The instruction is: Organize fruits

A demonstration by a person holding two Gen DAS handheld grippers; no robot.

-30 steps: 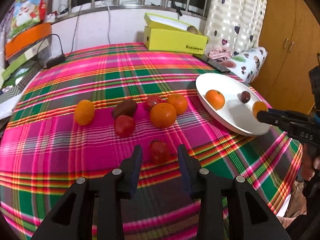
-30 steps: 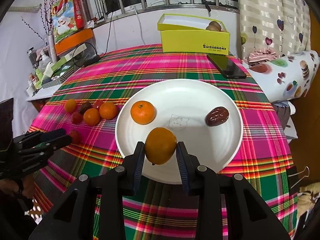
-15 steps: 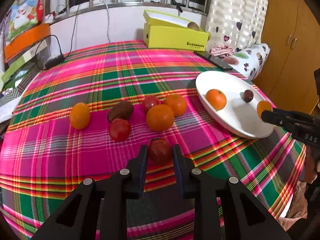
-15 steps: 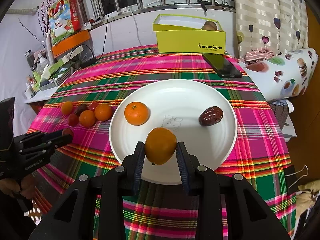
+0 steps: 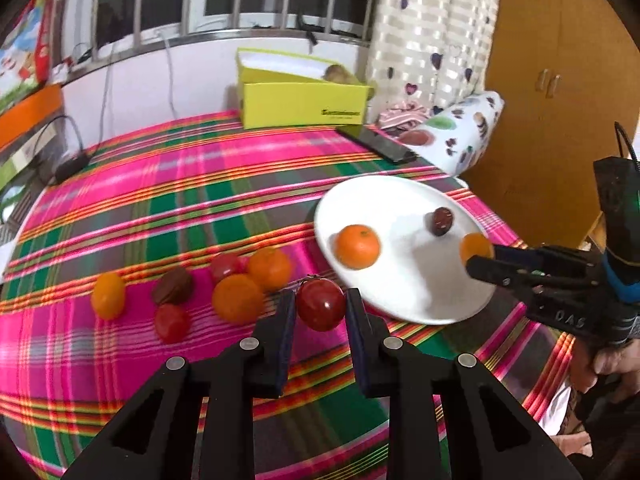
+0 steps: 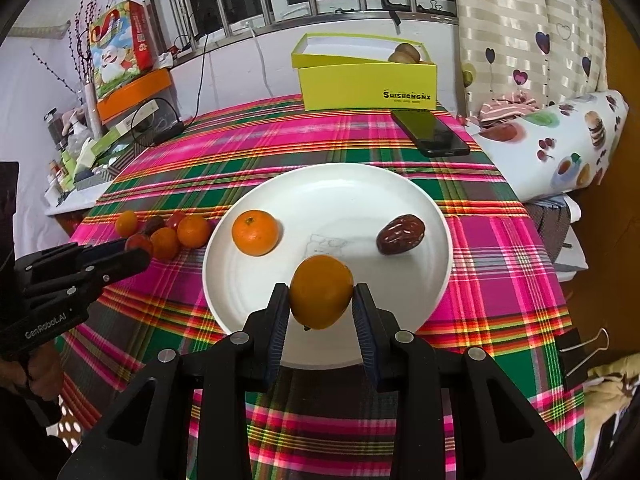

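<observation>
Lifted tomato (image 5: 321, 309) clamped in left tool (image 5: 320, 316), right tool (image 6: 321, 312) gripping orange (image 6: 321, 291)

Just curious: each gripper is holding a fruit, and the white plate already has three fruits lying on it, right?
Not quite. The plate has two lying on it: an orange and a date, per the right wrist view. The third is held in the right gripper; the left gripper holds a tomato.

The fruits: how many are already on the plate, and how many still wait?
Done: a tangerine and a date lie on the plate. In hand: right tongs hold an orange above it; left tongs grip a tomato. Left: six fruits on the cloth.
</observation>
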